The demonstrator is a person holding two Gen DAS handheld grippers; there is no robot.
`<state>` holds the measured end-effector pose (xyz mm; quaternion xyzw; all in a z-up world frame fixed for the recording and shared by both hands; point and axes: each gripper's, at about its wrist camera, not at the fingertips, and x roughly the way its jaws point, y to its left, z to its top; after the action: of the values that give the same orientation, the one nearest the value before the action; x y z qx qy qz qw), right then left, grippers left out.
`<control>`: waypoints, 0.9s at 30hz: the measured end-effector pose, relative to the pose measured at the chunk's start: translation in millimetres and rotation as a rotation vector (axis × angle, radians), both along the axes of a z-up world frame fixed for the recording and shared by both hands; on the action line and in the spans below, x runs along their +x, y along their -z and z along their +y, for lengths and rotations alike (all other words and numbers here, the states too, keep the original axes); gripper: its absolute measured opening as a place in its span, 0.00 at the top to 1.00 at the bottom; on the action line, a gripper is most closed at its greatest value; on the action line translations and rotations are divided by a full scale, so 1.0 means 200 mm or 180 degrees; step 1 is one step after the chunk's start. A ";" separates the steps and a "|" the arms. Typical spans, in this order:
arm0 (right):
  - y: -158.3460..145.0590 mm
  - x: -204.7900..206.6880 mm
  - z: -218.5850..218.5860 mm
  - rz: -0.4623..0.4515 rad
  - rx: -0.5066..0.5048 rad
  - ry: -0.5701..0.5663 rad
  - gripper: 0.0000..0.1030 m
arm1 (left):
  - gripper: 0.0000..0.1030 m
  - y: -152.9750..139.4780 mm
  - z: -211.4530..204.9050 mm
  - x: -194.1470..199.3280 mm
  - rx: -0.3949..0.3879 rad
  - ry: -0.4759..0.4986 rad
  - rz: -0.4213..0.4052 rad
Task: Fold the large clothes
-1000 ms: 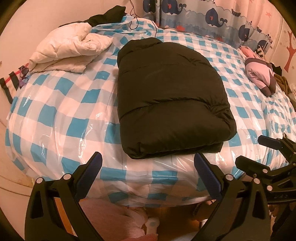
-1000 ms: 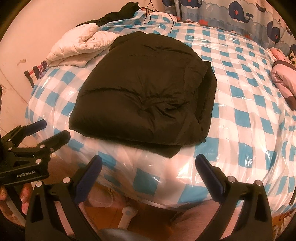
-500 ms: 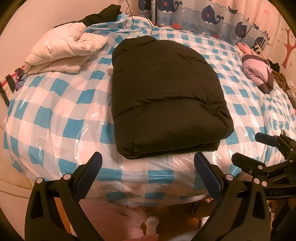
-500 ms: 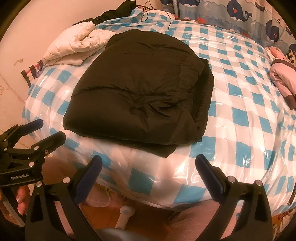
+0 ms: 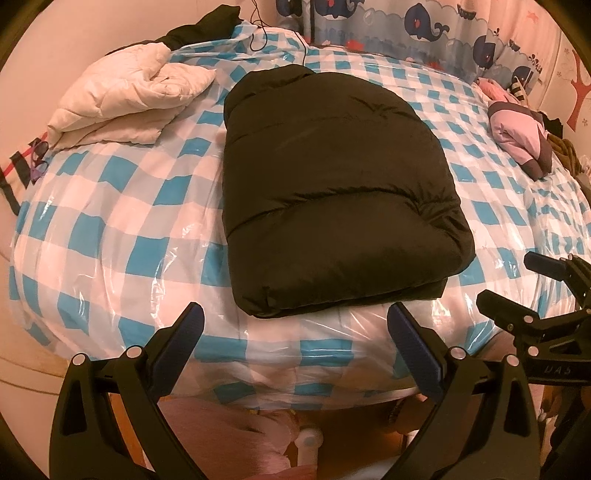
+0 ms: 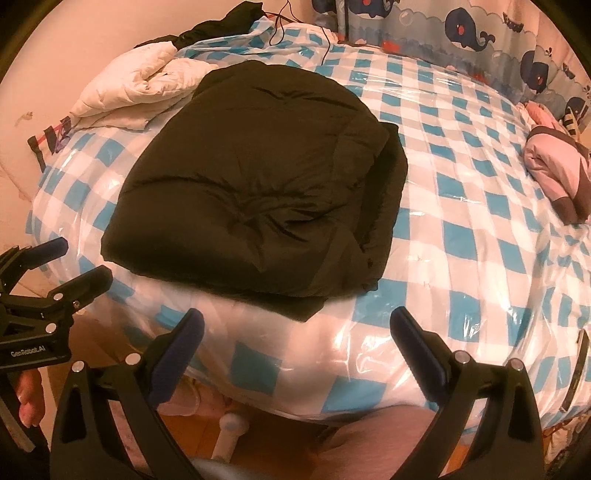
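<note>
A black puffer jacket lies folded into a thick rectangle on the blue-and-white checked bed under clear plastic. It also shows in the right wrist view. My left gripper is open and empty, just short of the jacket's near edge. My right gripper is open and empty at the bed's front edge, near the jacket's near right corner. The right gripper shows at the right of the left wrist view. The left gripper shows at the left of the right wrist view.
A white puffer jacket lies crumpled at the bed's far left. A pink and grey garment lies at the far right. A dark garment and a cable sit at the back. A whale-print curtain hangs behind.
Both grippers have drawn back slightly from the jacket and shifted a little; both stay open. The jacket has not moved.
</note>
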<state>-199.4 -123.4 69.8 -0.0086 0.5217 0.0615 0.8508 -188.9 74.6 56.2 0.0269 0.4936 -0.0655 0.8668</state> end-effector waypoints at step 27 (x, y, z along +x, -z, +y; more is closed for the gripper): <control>0.03 0.01 -0.03 0.0028 -0.0033 0.0018 0.06 | 0.07 0.02 -0.05 0.01 0.0146 0.0055 0.0084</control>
<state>-197.7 -129.2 64.0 -0.0112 0.5258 0.0565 0.8486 -186.5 63.7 51.9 0.0502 0.5060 -0.0620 0.8588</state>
